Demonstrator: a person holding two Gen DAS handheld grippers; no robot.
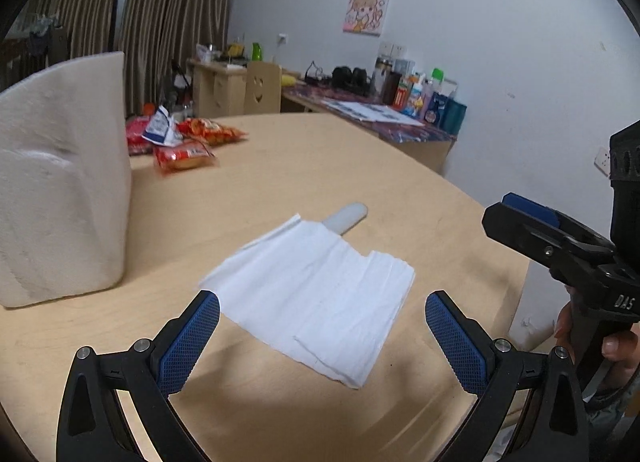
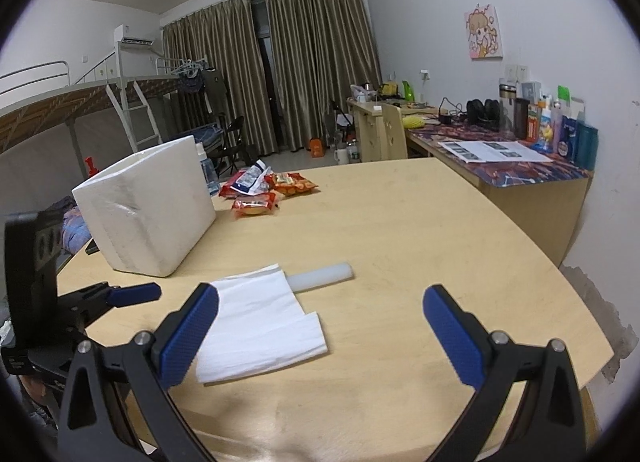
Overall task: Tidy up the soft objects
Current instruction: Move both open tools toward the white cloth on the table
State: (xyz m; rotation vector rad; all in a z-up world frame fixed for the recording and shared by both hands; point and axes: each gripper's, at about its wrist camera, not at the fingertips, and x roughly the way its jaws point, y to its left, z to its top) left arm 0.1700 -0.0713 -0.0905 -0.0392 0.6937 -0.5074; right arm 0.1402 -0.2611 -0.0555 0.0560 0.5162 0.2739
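We hold the left hand-held gripper (image 1: 322,308) released above the desk (image 1: 360,166), its jaws spread wide and grasping nothing. The white tissue (image 1: 316,294) lies flat on the desk between them, at 12 o'clock. Its far edge covers one end of a pale cylinder (image 1: 347,215). The right hand-held gripper (image 2: 321,312) is likewise released and empty. A white foam box (image 2: 150,214) stands at 10 o'clock, with snack packets (image 2: 272,190) beyond it.

Left side: white foam box (image 2: 146,214) stands as a wall beside the tissue (image 2: 256,326).
Far left: snack packets (image 2: 266,190) behind the box.
Right half: bare surface (image 2: 460,246), open passage.
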